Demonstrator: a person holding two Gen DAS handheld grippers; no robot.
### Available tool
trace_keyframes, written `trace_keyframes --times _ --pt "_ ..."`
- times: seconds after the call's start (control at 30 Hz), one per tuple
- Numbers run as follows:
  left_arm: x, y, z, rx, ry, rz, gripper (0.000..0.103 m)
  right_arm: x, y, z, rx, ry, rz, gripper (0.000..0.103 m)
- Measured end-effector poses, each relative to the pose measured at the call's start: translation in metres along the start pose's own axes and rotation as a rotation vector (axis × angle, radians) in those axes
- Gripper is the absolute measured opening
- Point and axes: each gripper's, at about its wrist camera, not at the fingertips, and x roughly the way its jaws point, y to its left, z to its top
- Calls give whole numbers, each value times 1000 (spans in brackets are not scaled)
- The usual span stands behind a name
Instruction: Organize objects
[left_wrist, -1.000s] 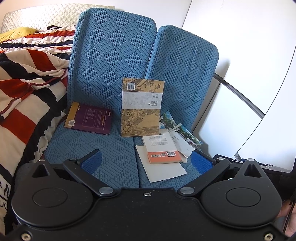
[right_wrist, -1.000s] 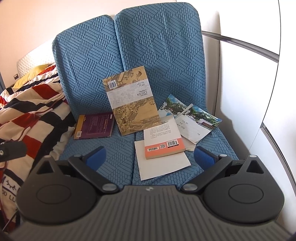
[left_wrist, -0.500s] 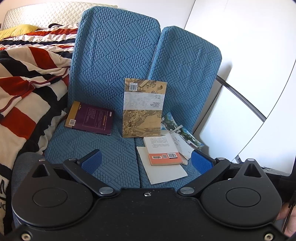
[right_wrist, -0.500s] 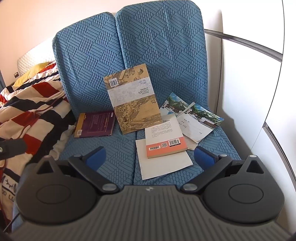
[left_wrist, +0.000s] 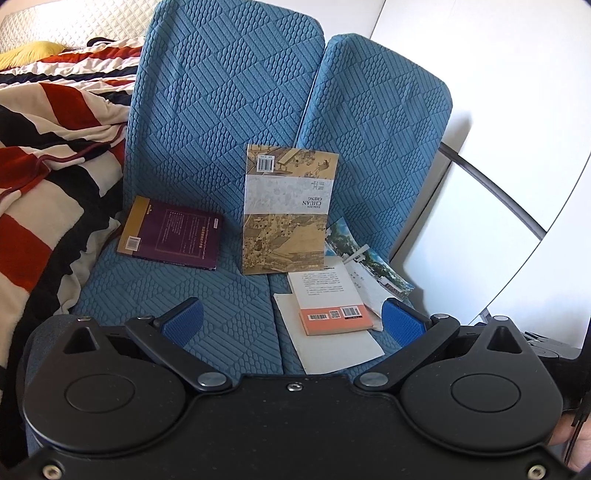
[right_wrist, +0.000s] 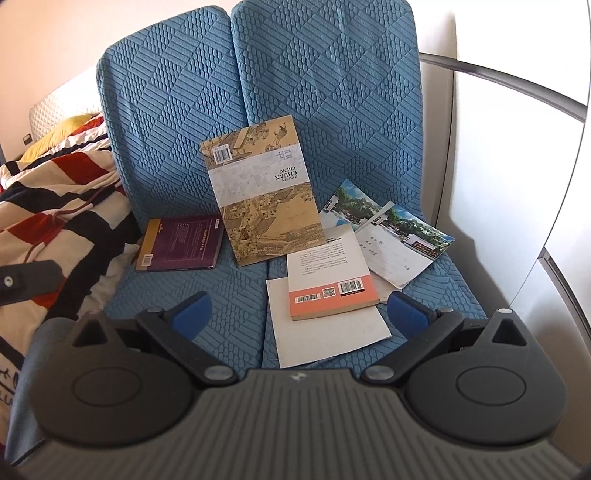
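Observation:
Several books lie on a blue two-seat sofa (left_wrist: 221, 110). A tan painted-cover book (left_wrist: 288, 210) (right_wrist: 262, 192) leans against the backrest. A purple book (left_wrist: 171, 232) (right_wrist: 181, 243) lies flat on the left seat. An orange-and-white book (left_wrist: 328, 299) (right_wrist: 328, 277) lies on a white booklet (left_wrist: 328, 343) (right_wrist: 325, 332), with a photo-cover booklet (left_wrist: 369, 266) (right_wrist: 391, 236) behind it. My left gripper (left_wrist: 293, 323) and right gripper (right_wrist: 299, 312) are both open and empty, held in front of the seat, short of the books.
A striped red, black and white blanket (left_wrist: 44, 155) (right_wrist: 55, 206) lies left of the sofa. A white wall with a grey rail (left_wrist: 491, 184) (right_wrist: 498, 74) stands on the right. The left gripper's tip (right_wrist: 26, 280) shows at the left edge of the right wrist view.
Both grippers have moved slightly closer to the sofa and the books appear larger. Both stay open. The books have not moved.

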Motion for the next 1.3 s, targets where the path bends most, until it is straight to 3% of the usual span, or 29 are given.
trace_keyframes --times 0.2,0.3,0.43,0.9,1.2,1.3 --pt "33 14 10 -8 -5 -5 103 23 0 7 16 -23 -3 103" --pt "48 19 15 -1 -19 -2 103 29 -4 12 51 -74 48 103" --pt "60 23 23 8 -77 -1 103 44 -7 22 76 -109 49 103" --pt "134 58 38 15 -192 2 103 102 -6 31 27 -79 17 103" --pt "197 88 34 -20 -136 -11 103 134 -17 30 44 -103 12 103" --pt "215 91 35 -13 -98 26 103 145 -20 31 34 -109 6 103"
